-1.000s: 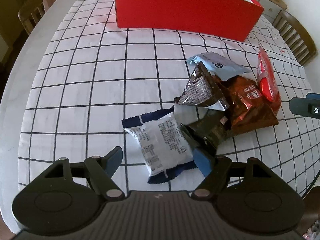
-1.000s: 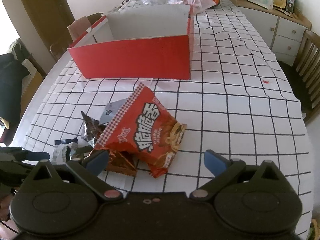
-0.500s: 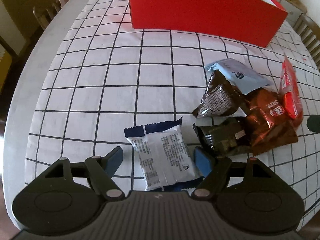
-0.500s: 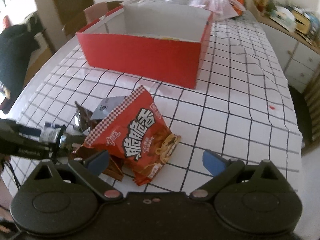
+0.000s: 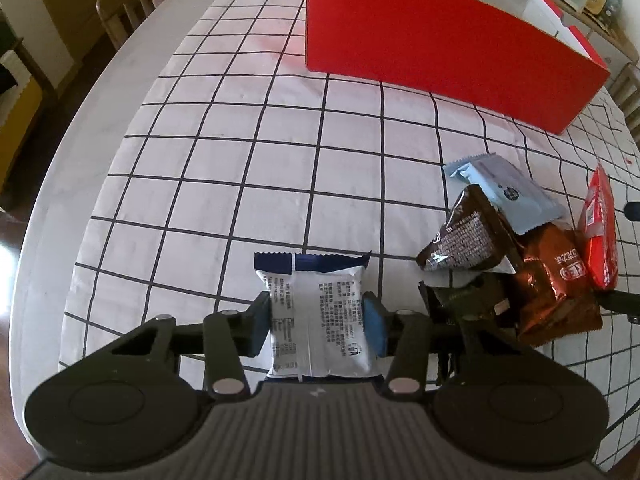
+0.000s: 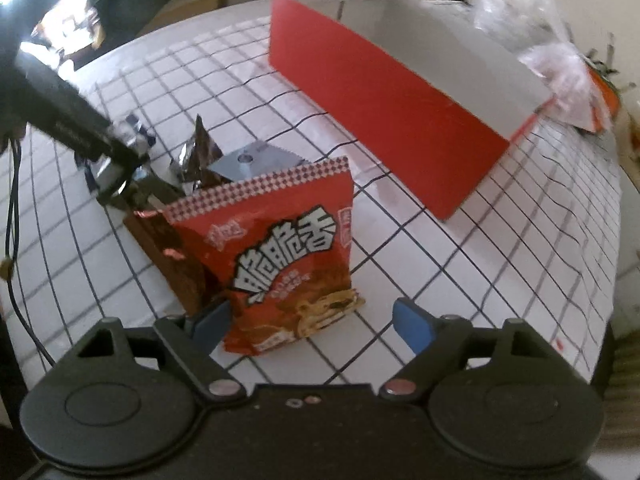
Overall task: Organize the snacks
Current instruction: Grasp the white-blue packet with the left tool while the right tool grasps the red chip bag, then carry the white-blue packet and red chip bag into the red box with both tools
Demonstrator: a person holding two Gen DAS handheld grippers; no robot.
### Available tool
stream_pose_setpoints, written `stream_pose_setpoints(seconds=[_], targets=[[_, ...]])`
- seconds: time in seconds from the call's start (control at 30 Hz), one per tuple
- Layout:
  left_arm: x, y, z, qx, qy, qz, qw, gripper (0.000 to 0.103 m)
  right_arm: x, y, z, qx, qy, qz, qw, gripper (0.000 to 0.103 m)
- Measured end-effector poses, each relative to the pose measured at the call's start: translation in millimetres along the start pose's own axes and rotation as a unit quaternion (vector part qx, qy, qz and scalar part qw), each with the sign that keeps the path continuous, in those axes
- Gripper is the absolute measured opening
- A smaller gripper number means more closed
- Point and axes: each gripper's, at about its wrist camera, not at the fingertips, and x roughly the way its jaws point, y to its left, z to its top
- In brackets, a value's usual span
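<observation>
A white snack packet with navy ends lies on the checked tablecloth between the pads of my left gripper. Its jaws are closing and both blue pads touch the packet's sides. In the right wrist view a red snack bag leans on the pile, between the fingers of my right gripper. Those jaws are closing too. The left pad is at the bag's edge and the right pad stands apart from it. The open red box sits farther back on the table.
The pile to the right holds a brown packet, a light blue packet, a copper bag and a dark green packet. The table's rounded edge curves on the left, with a wooden chair beyond. Clear plastic bags lie behind the box.
My left jaws have come in from wide apart onto the white packet's sides. My right gripper has rolled, tilting its view, and its jaws have narrowed around the red bag.
</observation>
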Motion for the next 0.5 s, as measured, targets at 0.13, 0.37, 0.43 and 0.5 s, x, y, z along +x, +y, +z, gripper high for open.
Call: stream_pose_setpoints(seconds=[0.13, 0.37, 0.43, 0.5], targets=[[-1, -2, -1, -0.003, -0.001, 0.004, 1.0, 0.047, 11, 0, 7, -0.047, -0.003, 0.027, 0.999, 0.087], [-2, -3, 0, -0.01, -0.005, 0.008, 0.9999, 0.047, 32, 1, 18, -0.087, 0.0, 0.043, 0.995, 0.08], [-2, -3, -1, -0.009, -0.007, 0.009, 0.9999, 0.047, 35, 1, 19, -0.08, -0.002, 0.046, 0.996, 0.08], [-3, -3, -2, -0.009, -0.009, 0.008, 0.9999, 0.047, 36, 0, 19, -0.073, -0.004, 0.047, 0.996, 0.079]])
